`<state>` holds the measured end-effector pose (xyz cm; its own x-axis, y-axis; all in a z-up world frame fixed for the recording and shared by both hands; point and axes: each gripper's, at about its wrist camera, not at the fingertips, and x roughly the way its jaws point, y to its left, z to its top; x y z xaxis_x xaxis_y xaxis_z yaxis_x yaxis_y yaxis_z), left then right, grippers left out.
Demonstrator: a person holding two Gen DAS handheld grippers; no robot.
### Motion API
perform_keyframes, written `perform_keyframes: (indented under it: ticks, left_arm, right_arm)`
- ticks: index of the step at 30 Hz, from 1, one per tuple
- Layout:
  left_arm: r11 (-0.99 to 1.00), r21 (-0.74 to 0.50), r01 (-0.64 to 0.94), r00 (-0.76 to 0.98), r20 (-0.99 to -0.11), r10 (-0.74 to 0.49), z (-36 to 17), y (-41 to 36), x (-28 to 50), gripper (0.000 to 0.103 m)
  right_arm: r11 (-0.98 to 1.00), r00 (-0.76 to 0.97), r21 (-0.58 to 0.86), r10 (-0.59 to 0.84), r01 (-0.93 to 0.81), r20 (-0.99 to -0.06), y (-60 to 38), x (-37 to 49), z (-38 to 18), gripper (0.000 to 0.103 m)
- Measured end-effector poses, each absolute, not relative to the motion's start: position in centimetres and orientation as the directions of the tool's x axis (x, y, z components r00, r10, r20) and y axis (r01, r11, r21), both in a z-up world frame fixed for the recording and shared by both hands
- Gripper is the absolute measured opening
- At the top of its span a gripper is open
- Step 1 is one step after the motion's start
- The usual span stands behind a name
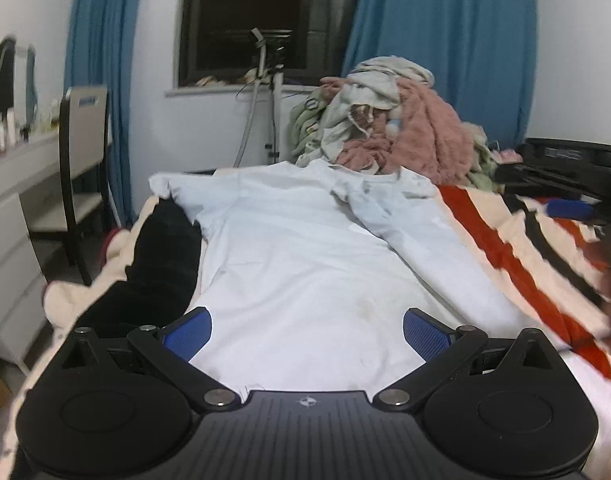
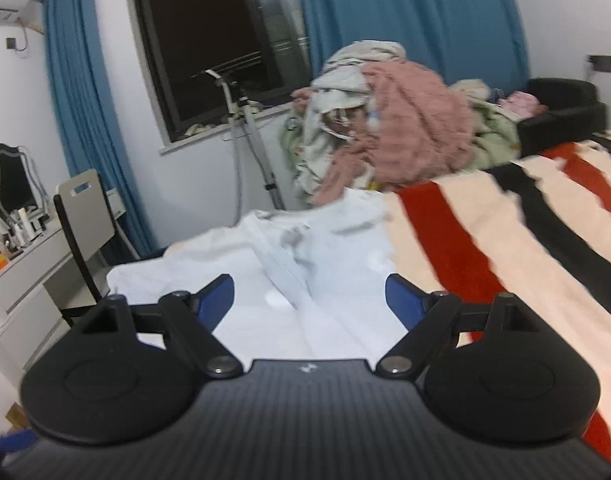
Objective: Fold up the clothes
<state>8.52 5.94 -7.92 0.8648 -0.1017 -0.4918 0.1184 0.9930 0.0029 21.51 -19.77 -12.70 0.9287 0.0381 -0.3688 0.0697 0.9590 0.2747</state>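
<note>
One sleeve's folded across my white shirt [image 1: 305,264] on the bed [image 1: 517,256]; left tool [image 1: 307,336] and right tool [image 2: 309,300] spread empty, pile [image 1: 389,116] waiting.

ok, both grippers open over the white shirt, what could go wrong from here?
1. The white shirt has one sleeve folded in while the other still lies spread toward the bed edge; a careless grab may undo the fold.
2. The laundry pile touches the collar end and could get dragged in.
3. The left gripper or right gripper could pinch the striped blanket underneath along with the shirt.
</note>
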Motion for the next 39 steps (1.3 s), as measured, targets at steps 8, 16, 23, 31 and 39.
perform_keyframes:
  ticks: [8,16,23,31,39]
  left_arm:
    - [0.976,0.069,0.208,0.876,-0.457,-0.155,-7.5,1.8,3.6,0.103]
    - [0.974,0.078,0.214,0.881,-0.446,-0.158,-7.9,1.2,2.6,0.103]
    - [0.976,0.078,0.202,0.871,-0.47,-0.143,-8.9,1.2,3.7,0.102]
    - [0.966,0.072,0.249,0.847,-0.5,-0.181,-9.7,0.4,4.0,0.095]
    - [0.935,0.071,0.347,0.792,-0.556,-0.251,-10.1,-3.7,4.2,0.089]
  right_arm:
    - [0.965,0.938,0.233,-0.036,0.123,-0.346,-21.3,9.9,-13.6,0.084]
    - [0.954,0.939,0.271,-0.029,0.129,-0.344,-22.7,8.0,-14.1,0.084]
    - [0.954,0.939,0.279,-0.007,0.109,-0.345,-24.1,8.3,-13.6,0.084]
    - [0.927,0.946,0.33,-0.066,0.175,-0.317,-29.6,7.5,-12.1,0.084]
    - [0.827,0.946,0.517,-0.051,0.22,-0.321,-34.7,7.1,-13.7,0.084]
